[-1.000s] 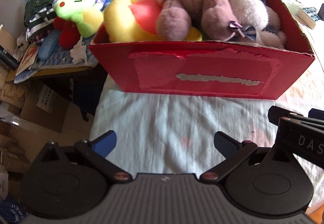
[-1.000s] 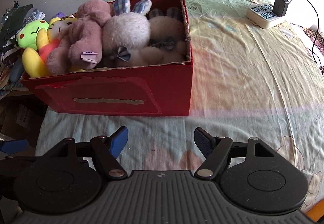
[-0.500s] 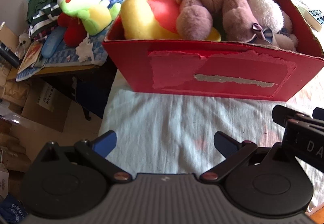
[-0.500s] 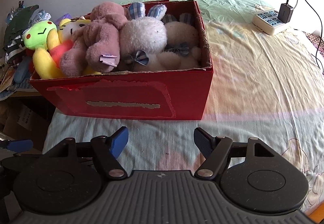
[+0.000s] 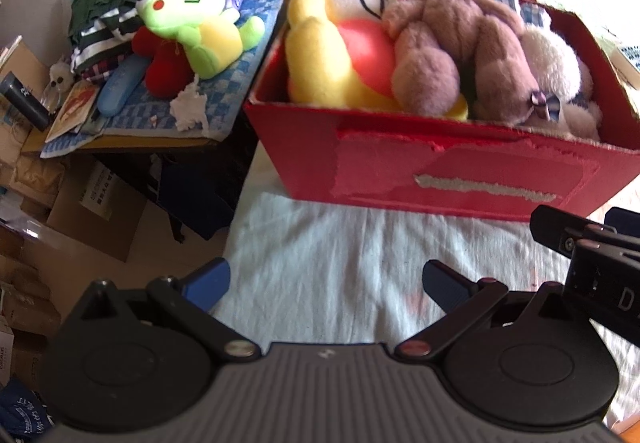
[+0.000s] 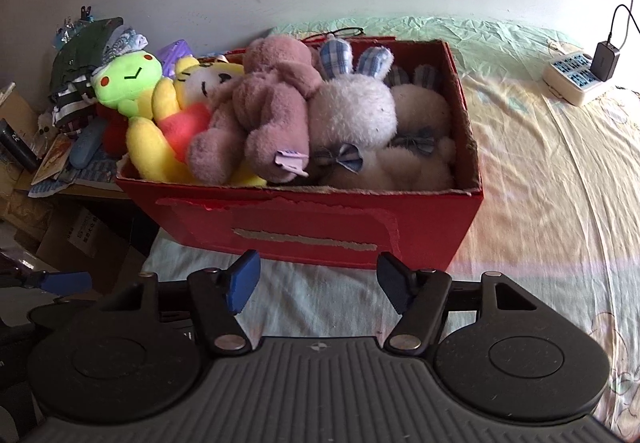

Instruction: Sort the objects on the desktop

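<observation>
A red cardboard box (image 6: 312, 227) (image 5: 460, 179) stands on the sheet-covered bed, packed with plush toys: a yellow and red bear (image 6: 160, 135) (image 5: 332, 59), a mauve bear (image 6: 264, 111) (image 5: 452, 39) and two pale rabbits (image 6: 356, 111). A green frog plush (image 5: 196, 23) (image 6: 128, 79) lies outside the box on a side table to its left. My left gripper (image 5: 326, 281) hangs open over the sheet in front of the box, nothing between its fingers. My right gripper (image 6: 318, 279) is just short of the box's front wall, jaws closing, with nothing between them.
The side table (image 5: 132, 139) left of the bed carries folded clothes (image 5: 108, 11), a blue case and papers. Cardboard boxes (image 5: 92, 211) sit on the floor below. A power strip with a charger (image 6: 576, 77) lies at the far right of the sheet (image 6: 560, 183). The right gripper's body (image 5: 592, 259) shows at the left view's right edge.
Both views have drawn back and risen a little, and the box sits further right in each. The right gripper's fingers stand closer together than before.
</observation>
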